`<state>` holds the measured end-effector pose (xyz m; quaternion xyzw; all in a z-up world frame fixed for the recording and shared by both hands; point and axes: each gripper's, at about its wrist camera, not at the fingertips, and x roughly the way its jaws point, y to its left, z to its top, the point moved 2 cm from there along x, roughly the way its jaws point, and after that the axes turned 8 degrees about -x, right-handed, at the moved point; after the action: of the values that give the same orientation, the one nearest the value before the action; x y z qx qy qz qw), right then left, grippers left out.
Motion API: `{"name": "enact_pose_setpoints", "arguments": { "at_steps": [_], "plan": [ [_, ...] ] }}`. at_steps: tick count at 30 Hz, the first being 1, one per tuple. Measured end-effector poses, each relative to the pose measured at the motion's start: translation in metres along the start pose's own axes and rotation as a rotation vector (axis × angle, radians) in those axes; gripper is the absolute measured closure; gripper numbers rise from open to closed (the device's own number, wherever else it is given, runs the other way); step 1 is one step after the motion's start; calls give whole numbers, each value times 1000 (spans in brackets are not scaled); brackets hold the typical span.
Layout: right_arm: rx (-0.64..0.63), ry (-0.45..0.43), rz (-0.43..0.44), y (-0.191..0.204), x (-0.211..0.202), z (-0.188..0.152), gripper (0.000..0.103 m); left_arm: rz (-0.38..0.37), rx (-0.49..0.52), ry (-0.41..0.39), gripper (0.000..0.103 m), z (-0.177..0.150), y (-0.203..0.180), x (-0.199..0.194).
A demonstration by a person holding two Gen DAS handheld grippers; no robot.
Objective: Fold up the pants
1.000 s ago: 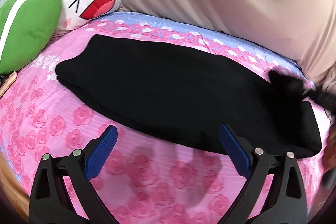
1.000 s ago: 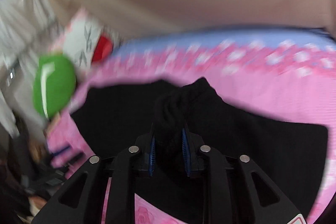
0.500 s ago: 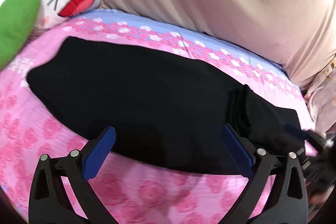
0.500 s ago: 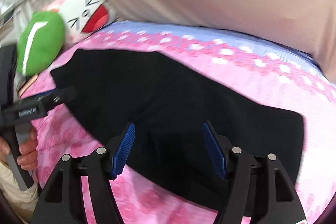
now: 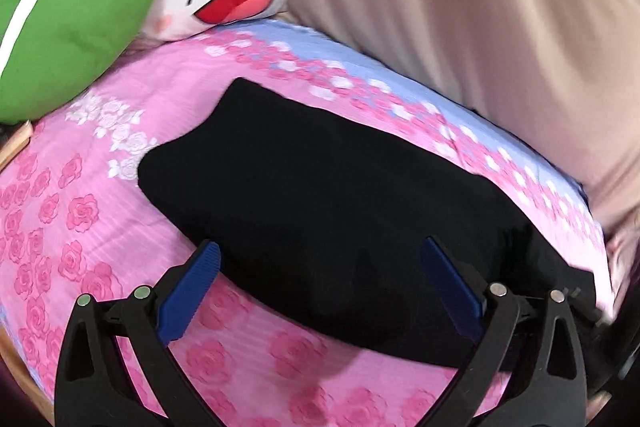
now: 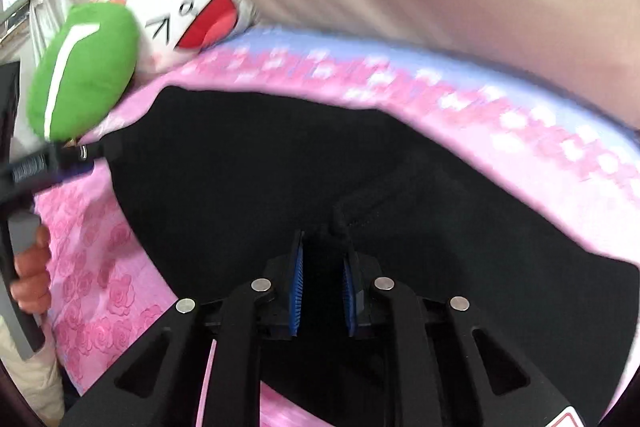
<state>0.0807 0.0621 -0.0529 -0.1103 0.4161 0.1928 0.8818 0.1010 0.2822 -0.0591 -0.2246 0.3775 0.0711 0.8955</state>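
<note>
— Half a second ago the right gripper (image 6: pixel 322 291) stood wide over the cloth; now its blue pads have closed on a bunched seam of the black pants (image 6: pixel 280 171), low in the centre of the right wrist view.

— And over on the left?

— Starting at the far left of that same view, a hand (image 6: pixel 30 267) grips the other tool's handle, and above it sit the green pillow (image 6: pixel 82 67) and the laughing cartoon cushion (image 6: pixel 192 15). The left gripper (image 5: pixel 320 287) hangs at the bottom of its own frame, jaws spread wide, holding nothing, with the near hem of the pants (image 5: pixel 320 195) lying between its tips.

— Where do the pants sit overall?

— Flat on the pink rose bedsheet (image 5: pixel 60 211), running from mid-frame toward the lower right, with the beige curtain (image 5: pixel 460 7) behind in the upper right. The right view is smeared, so I can't make out exactly which edge is pinched.

— So which step is this?

— I'd say the start of a crosswise fold: one end is seized, the other not yet. The next move likely calls for the left tool to drop onto the near edge and clamp, so both ends can lift together and carry over evenly.
</note>
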Motion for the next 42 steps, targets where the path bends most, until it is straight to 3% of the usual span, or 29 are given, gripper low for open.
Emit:
{"name": "enact_pose_setpoints", "arguments": {
  "at_steps": [2,6,9,12,14,15,16,17,18,20,23,25,28,31,34,37,40,42],
  "plan": [
    [-48,-24,-41,8,10,-4,70,-10,-18,17,5,3,6,6],
    [-14,-62,9,1,-30,-8,64,13,-55,14,5,12,32,6],
    [27,-105,-80,-26,-70,-22,45,-1,-218,40,5,26,75,14],
    [119,-124,-167,-67,-101,-42,43,-90,-328,109,5,36,98,38],
    [206,-122,-218,-96,-117,-59,41,-104,-313,79,9,41,96,43],
    [237,-121,-230,-105,-123,-66,40,-93,-306,75,18,44,94,48],
    [285,-116,-241,-117,-130,-76,39,-85,-299,57,38,46,92,49],
    [321,-114,-253,-126,-135,-84,39,-85,-299,57,88,47,92,52],
    [358,-117,-257,-135,-139,-93,39,-97,-326,90,87,49,93,58],
    [434,-114,-232,-153,-147,-109,39,-113,-344,72,89,55,87,50],
    [486,-120,-259,-168,-158,-127,39,-129,-199,-37,89,67,35,4],
    [503,-134,-274,-174,-165,-135,39,-206,-70,-85,90,70,-27,-36],
    [516,-161,-263,-177,-170,-141,39,-311,101,-118,89,58,-111,-83],
    [521,-188,-248,-180,-176,-147,39,-418,277,-113,89,25,-194,-122],
    [528,-216,-224,-186,-180,-154,39,-490,425,-49,89,-23,-263,-135],
    [520,-228,-229,-189,-185,-163,39,-505,513,87,88,-84,-309,-112],
    [529,-229,-215,-196,-185,-173,39,-432,597,244,80,-154,-332,-61],
    [548,-229,-203,-202,-184,-180,39,-339,618,327,77,-197,-328,-28]
  ]
}}
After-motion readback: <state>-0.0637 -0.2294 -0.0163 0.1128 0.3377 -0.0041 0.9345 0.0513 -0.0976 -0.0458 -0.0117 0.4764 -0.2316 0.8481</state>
